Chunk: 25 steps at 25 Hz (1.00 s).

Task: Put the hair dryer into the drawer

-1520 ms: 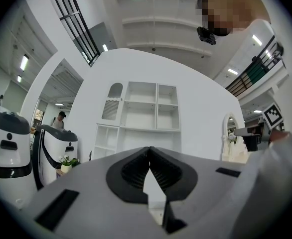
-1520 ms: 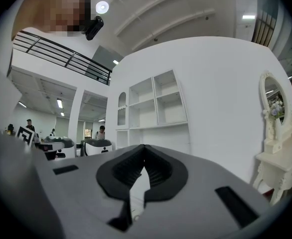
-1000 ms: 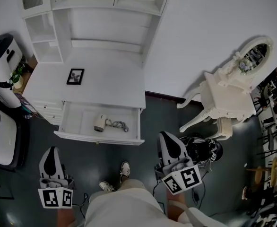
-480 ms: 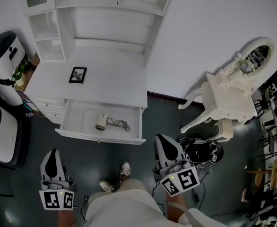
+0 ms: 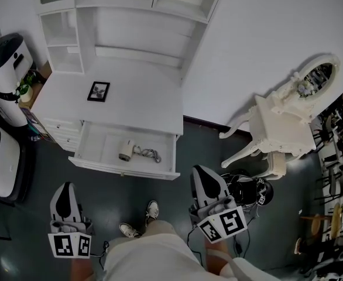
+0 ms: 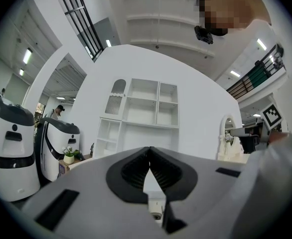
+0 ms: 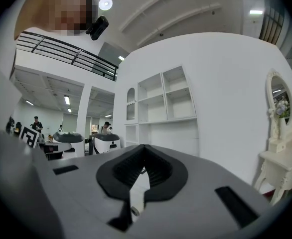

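Note:
A white hair dryer [image 5: 124, 151] with its coiled cord [image 5: 147, 153] lies inside the open white drawer [image 5: 124, 168] of the desk [image 5: 136, 107]. In the head view my left gripper [image 5: 65, 187] is held over the dark floor, in front of the drawer's left end, jaws together and empty. My right gripper [image 5: 203, 171] hangs in front of the drawer's right end, also shut with nothing in it. In the left gripper view the gripper [image 6: 149, 149] has its tips touching. The right gripper view shows its gripper [image 7: 144, 147] closed the same way.
A small framed picture [image 5: 98, 91] lies on the desk top under white shelves [image 5: 130, 22]. A white vanity table with an oval mirror [image 5: 288, 119] stands at the right, black gear [image 5: 250, 187] on the floor below it. White machines [image 5: 4, 63] stand at the left. My shoes [image 5: 151, 208] are near the drawer.
The head view has shifted slightly, so the desk and drawer sit a little further right. Both grippers stay shut and almost still. The hair dryer has not moved in the drawer.

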Each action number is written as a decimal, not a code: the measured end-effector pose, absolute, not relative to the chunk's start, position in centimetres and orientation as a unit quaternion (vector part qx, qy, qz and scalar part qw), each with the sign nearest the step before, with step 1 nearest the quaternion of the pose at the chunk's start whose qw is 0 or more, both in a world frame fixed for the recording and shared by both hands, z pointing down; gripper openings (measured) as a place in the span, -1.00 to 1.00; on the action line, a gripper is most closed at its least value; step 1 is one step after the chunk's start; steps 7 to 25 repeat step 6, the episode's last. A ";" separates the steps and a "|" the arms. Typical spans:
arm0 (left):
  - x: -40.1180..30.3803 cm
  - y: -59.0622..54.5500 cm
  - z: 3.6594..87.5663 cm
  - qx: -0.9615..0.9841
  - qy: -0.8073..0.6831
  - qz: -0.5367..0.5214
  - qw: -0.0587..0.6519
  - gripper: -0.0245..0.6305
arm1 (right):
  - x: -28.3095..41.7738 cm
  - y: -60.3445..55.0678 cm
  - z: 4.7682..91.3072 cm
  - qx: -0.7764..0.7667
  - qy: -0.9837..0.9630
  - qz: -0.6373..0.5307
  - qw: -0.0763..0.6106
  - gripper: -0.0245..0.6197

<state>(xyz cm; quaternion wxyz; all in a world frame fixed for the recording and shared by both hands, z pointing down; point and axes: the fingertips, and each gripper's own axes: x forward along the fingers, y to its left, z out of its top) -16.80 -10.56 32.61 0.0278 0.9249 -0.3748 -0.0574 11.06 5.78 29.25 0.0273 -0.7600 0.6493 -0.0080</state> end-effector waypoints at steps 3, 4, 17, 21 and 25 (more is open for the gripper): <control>-17.1 -10.7 32.7 0.924 -0.378 -0.058 0.029 -0.87 | 10.7 5.4 29.1 -0.758 0.652 -0.005 0.025 -0.90; -17.3 -10.7 32.7 0.923 -0.378 -0.058 0.029 -0.87 | 10.5 5.3 29.0 -0.757 0.653 -0.004 0.025 -0.90; -17.7 -10.8 32.8 0.923 -0.380 -0.057 0.031 -0.87 | 10.2 5.1 29.0 -0.755 0.655 -0.003 0.024 -0.90; -17.7 -10.8 32.8 0.923 -0.380 -0.057 0.031 -0.87 | 10.2 5.1 29.0 -0.755 0.655 -0.003 0.024 -0.90; -17.7 -10.8 32.8 0.923 -0.380 -0.057 0.031 -0.87 | 10.2 5.1 29.0 -0.755 0.655 -0.003 0.024 -0.90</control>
